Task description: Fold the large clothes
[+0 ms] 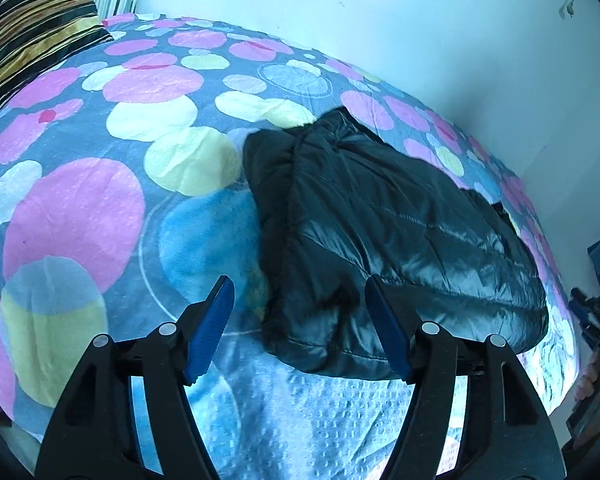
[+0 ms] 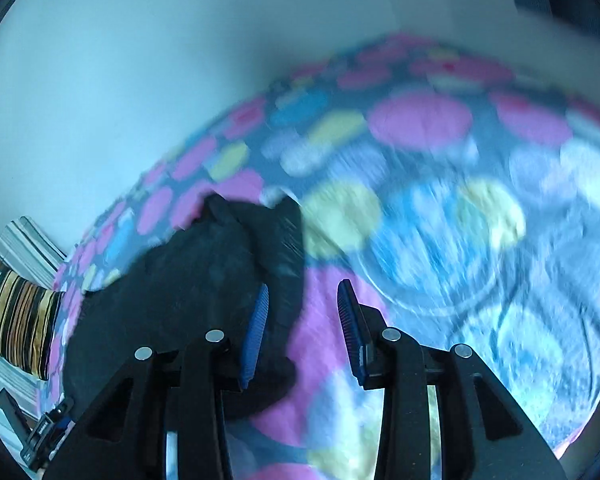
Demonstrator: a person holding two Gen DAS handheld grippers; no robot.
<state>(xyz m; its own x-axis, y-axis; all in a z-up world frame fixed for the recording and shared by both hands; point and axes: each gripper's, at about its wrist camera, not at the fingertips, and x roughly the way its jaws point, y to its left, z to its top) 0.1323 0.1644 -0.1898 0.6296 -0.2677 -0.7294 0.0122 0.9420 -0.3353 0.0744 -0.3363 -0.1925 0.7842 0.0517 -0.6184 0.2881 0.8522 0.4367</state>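
Jaws apart beside jacket (image 1: 380, 220) edge

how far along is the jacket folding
Done, it seems: the black puffer jacket lies as a compact folded bundle on the spotted bedspread. In hand: nothing; the left hand-held gripper and right hand-held gripper are both open, gripping nothing. Left: perhaps tidying.
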